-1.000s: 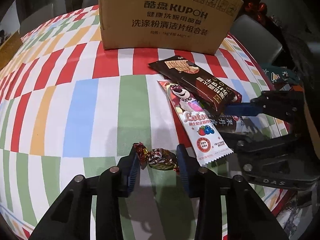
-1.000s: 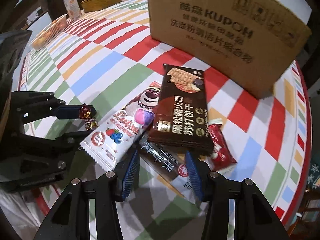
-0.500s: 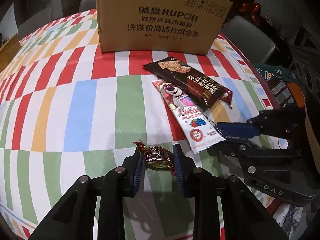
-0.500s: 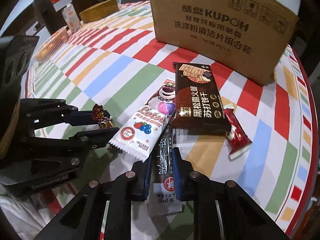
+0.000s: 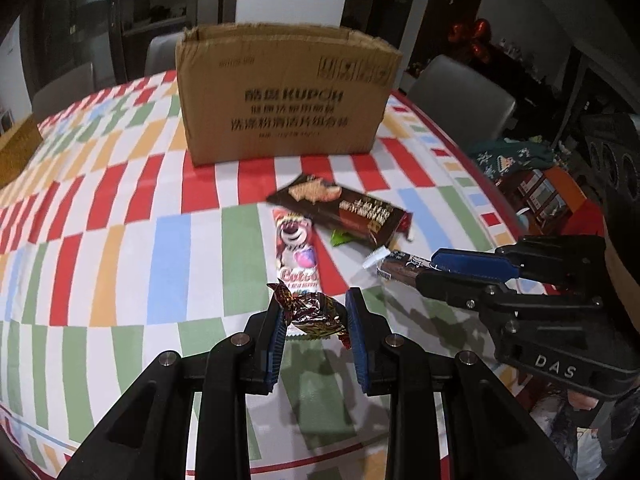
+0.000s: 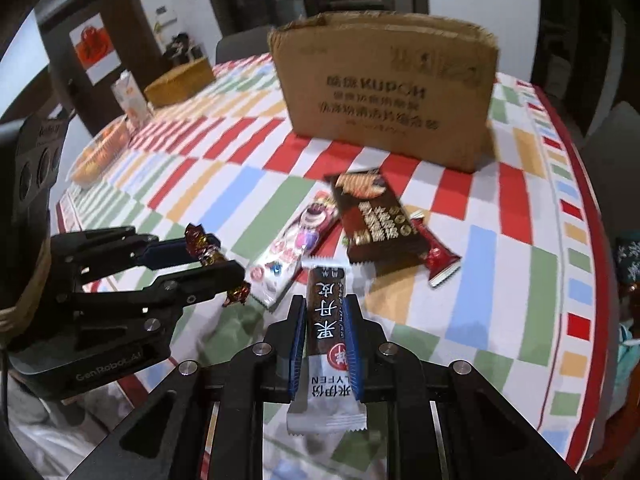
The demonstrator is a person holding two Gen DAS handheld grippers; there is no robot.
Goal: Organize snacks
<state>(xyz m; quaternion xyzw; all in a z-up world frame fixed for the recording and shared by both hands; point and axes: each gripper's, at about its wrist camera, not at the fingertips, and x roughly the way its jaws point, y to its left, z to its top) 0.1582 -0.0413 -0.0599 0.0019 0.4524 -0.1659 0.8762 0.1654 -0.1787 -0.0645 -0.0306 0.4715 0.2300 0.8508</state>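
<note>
My left gripper (image 5: 314, 320) is shut on a foil-wrapped candy (image 5: 312, 314) and holds it above the table; it also shows in the right wrist view (image 6: 212, 256). My right gripper (image 6: 324, 316) is shut on a brown fruit-leather bar (image 6: 326, 320), lifted off the table; the bar also shows in the left wrist view (image 5: 396, 266). On the tablecloth lie a white Lotso bar (image 5: 296, 248), a dark cracker pack (image 5: 344, 210) and a small red packet (image 6: 436, 254). An open cardboard box (image 5: 284, 96) stands behind them.
A small green wrapper (image 5: 342, 236) peeks from under the cracker pack. A bowl of oranges (image 6: 100, 152), a carton (image 6: 130, 98) and a wicker box (image 6: 180, 80) sit far left. Chairs (image 5: 460, 98) ring the round table, its edge close on the right.
Both grippers rose from the table with their snacks and the view tilted up toward the box. The fruit-leather bar left the pile.
</note>
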